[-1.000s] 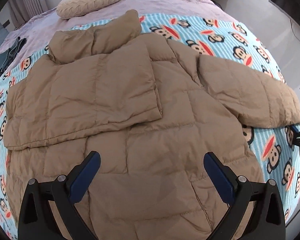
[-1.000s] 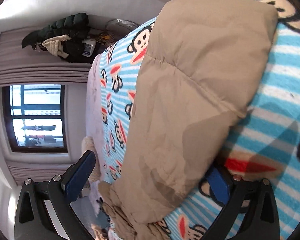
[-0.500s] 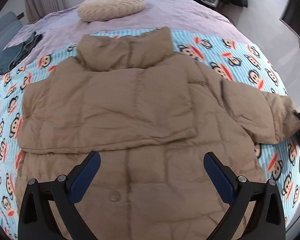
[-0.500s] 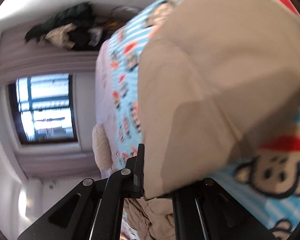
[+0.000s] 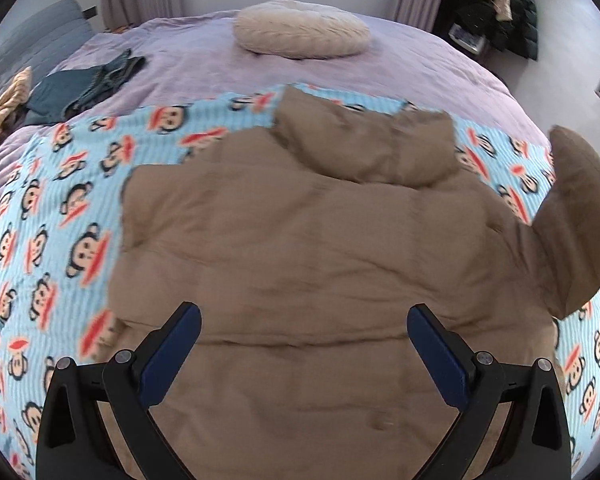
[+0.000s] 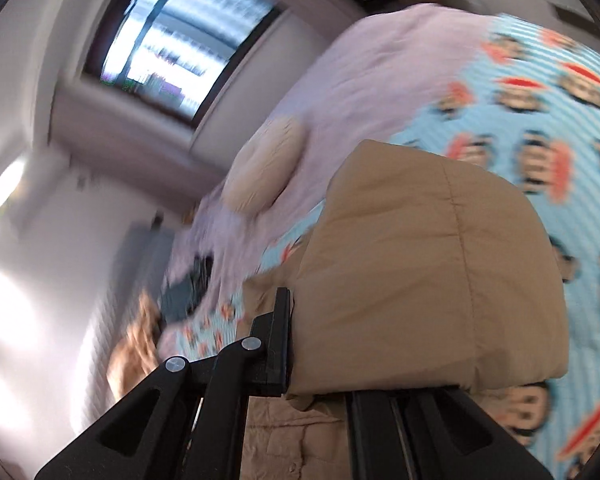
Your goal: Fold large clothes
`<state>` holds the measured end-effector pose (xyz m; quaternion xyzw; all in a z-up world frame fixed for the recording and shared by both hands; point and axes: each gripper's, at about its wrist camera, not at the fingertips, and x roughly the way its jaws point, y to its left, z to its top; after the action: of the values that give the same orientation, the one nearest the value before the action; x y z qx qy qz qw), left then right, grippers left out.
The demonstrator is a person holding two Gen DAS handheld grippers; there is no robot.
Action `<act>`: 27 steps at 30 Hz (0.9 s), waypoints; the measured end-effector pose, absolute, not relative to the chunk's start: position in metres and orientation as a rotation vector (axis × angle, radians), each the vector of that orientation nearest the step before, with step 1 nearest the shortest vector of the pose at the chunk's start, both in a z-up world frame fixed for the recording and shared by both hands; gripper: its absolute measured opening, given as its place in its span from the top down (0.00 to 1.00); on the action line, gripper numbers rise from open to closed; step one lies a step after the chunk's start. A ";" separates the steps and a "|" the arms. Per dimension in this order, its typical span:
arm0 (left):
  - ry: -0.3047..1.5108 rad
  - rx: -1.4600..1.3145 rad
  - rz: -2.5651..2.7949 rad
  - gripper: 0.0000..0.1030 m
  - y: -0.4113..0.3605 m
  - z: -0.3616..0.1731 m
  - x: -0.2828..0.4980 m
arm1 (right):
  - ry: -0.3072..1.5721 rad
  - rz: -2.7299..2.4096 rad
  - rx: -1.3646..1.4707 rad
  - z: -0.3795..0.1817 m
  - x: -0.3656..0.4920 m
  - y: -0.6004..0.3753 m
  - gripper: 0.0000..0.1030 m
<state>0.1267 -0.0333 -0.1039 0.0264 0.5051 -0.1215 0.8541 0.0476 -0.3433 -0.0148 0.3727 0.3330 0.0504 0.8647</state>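
Two grippers on one tan puffer jacket, spread back-up on the monkey-print blanket, its collar out beyond the fingertips of the left gripper. That left gripper hangs above the lower back panel, blue-padded fingers spread wide, nothing between them. Over to the right gripper: its fingers are pinched onto the cuff end of the sleeve, fabric bulging out past the tips, and from the left camera that sleeve stands lifted off the blanket, well to the right of the left fingers.

This looks like a light, airy garment, soft and springy, so a fold will likely puff back open unless it's pressed down. The shell looks smooth and probably slick, so a shallow pinch could slide off. A quilted seam or the cuff and hem edges, where the filling is thin, should give the best hold. For the body fold, my pick is the hem corners below the left fingers.
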 end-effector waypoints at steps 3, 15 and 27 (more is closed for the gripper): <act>1.056 0.041 -0.232 0.00 -0.006 -0.107 0.136 | 0.792 0.124 0.654 -0.032 0.073 -0.281 0.93; 1.115 0.004 -0.206 0.00 0.040 -0.154 0.152 | 1.074 -0.025 0.611 -0.156 0.095 -0.229 0.82; 1.112 -0.055 -0.258 0.00 0.044 -0.148 0.158 | 0.985 -0.143 0.852 -0.117 0.047 -0.290 0.36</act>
<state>0.1578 0.0440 -0.1483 -0.0260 0.5261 -0.1222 0.8412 0.0465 -0.2897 -0.1172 0.3961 0.4582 -0.0663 0.7929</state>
